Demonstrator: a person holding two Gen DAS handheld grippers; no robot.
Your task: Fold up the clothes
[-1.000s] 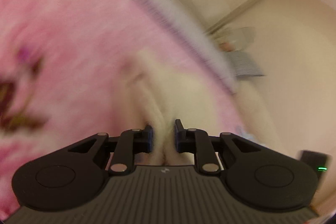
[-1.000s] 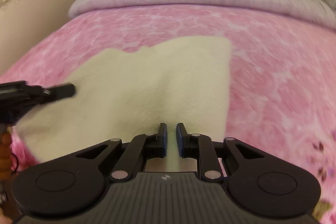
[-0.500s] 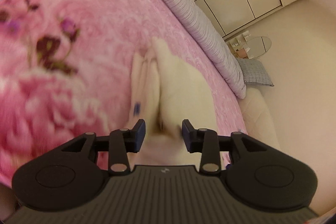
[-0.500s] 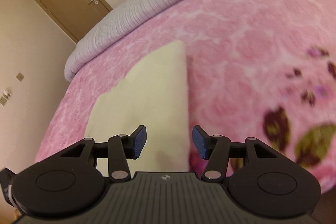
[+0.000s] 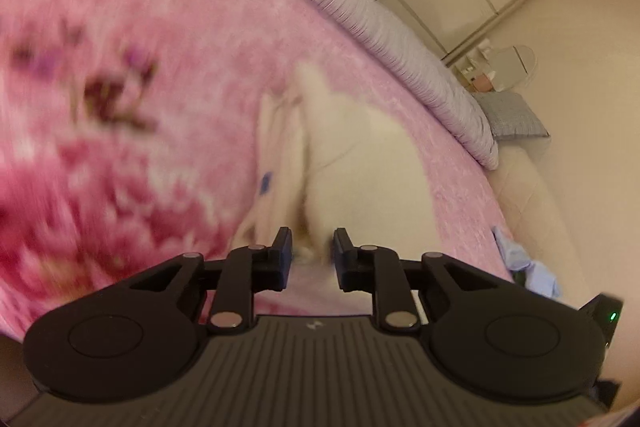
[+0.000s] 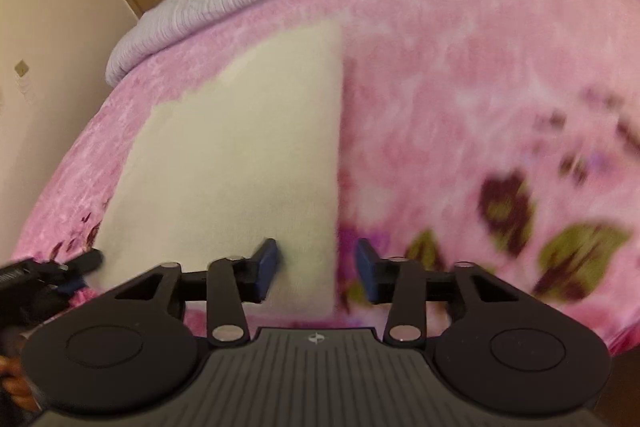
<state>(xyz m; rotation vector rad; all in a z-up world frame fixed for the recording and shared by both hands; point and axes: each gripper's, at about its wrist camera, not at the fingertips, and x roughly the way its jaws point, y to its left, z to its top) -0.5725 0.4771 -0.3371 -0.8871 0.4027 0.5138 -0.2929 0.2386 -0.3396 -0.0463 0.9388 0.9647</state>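
As the left view shows, the left gripper [image 5: 312,257] is closing on the cream garment's [image 5: 360,163] near edge, having loosened briefly; a regrasp, probably. Right view: right gripper [image 6: 316,269], reopened, now narrowing astride the garment's corner on the bed [image 6: 460,75]; contact blurred.

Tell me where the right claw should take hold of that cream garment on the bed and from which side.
Probably its near right corner. The cream garment lies flat on the pink blanket, with a long straight right edge. That edge runs between the closing, empty jaws of the right claw. Come in low from the near side and pinch the corner across the edge.
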